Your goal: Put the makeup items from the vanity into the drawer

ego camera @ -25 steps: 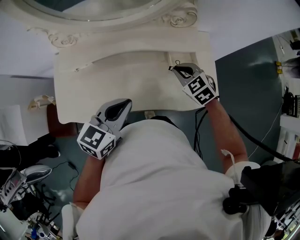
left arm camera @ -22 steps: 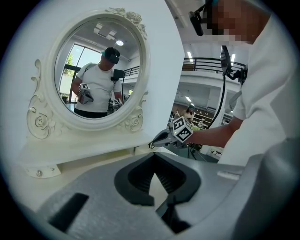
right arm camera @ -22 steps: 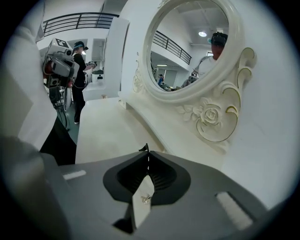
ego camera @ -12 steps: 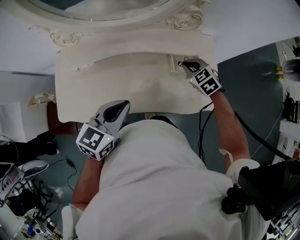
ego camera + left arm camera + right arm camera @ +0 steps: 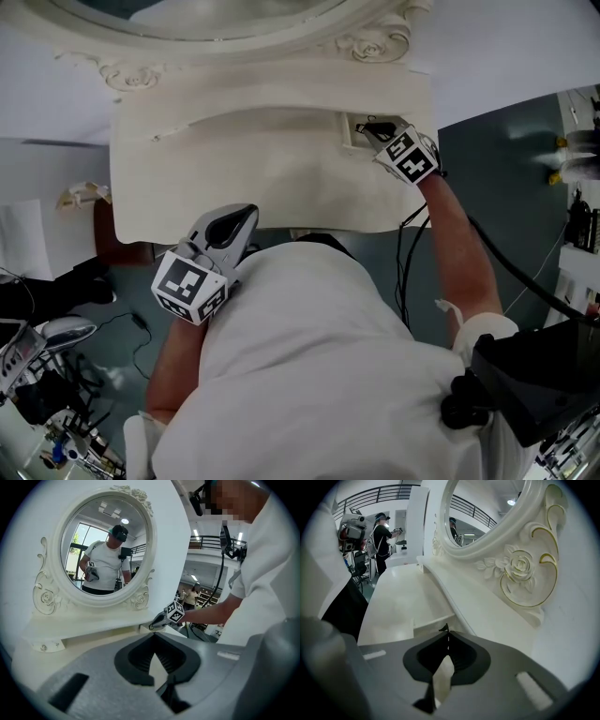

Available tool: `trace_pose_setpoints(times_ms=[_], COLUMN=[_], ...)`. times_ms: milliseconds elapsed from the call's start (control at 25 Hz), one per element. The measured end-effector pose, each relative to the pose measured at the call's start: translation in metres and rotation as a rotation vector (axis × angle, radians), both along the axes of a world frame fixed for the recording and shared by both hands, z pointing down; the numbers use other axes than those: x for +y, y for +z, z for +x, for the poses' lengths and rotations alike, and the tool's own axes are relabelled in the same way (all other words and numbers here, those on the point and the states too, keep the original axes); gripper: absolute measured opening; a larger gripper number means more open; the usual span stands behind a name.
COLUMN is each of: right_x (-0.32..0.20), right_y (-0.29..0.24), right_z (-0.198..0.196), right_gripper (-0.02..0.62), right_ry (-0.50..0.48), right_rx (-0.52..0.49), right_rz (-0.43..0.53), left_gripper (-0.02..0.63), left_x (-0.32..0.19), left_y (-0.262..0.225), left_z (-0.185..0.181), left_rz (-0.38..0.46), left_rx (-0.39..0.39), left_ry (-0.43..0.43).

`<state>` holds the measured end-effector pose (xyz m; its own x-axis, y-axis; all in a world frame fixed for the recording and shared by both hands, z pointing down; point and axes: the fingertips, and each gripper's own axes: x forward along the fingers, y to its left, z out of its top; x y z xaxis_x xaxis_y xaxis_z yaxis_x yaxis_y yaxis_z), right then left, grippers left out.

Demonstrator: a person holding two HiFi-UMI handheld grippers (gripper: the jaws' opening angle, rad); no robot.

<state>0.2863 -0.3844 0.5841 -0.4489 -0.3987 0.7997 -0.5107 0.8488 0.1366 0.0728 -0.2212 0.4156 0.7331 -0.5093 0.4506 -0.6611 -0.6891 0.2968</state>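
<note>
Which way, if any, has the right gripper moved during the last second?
Yes. The right gripper has moved away from the vanity's front edge, toward the carved rose at the back.

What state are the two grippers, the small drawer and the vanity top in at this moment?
left gripper: shut, empty, held at the vanity's front edge.
right gripper: shut, tips at the small drawer.
small drawer: looks pulled slightly out of the vanity's raised back.
vanity top: no makeup items visible on it.
</note>
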Motion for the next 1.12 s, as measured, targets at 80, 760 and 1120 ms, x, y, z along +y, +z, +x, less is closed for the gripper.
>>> trace_pose_setpoints(times_ms=[80, 760, 1120], right_x=[-0.002, -0.004, -0.006], right_y=[0.006, 0.033, 0.034], right_z=[0.0, -0.007, -0.006], right_gripper=[0.014, 0.015, 0.02], right_ry=[-0.013, -0.087, -0.105], right_rx=[0.01, 0.063, 0.092], right_rz=[-0.011, -0.101, -0.102], left_gripper=[0.0, 0.0, 0.0], left_x=[-0.001, -0.003, -0.007], left_y=[0.001, 0.006, 0.005], left_z=[0.0, -0.004, -0.007], left_rz=[-0.003, -0.023, -0.018], left_rx=[-0.002, -0.014, -0.01], left_ry=[-0.006, -0.04, -0.036])
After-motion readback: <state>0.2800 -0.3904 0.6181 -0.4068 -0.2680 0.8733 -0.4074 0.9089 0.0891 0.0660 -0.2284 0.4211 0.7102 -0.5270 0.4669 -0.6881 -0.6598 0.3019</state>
